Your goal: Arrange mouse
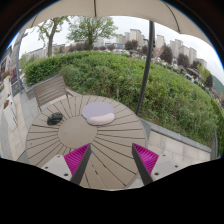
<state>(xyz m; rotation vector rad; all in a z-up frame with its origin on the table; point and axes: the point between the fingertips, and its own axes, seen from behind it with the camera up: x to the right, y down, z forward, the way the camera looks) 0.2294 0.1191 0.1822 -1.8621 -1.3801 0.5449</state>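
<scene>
A small black mouse lies near the left rim of the round slatted wooden table. A pale lilac round mat lies at the table's far side, to the right of the mouse. My gripper is open and empty, held above the near part of the table. Its pink pads stand wide apart with bare table slats between them. The mouse is well beyond the left finger.
A wooden chair stands behind the table at the left. A dark parasol pole rises at the right, with its canopy overhead. A green hedge and buildings lie beyond the terrace.
</scene>
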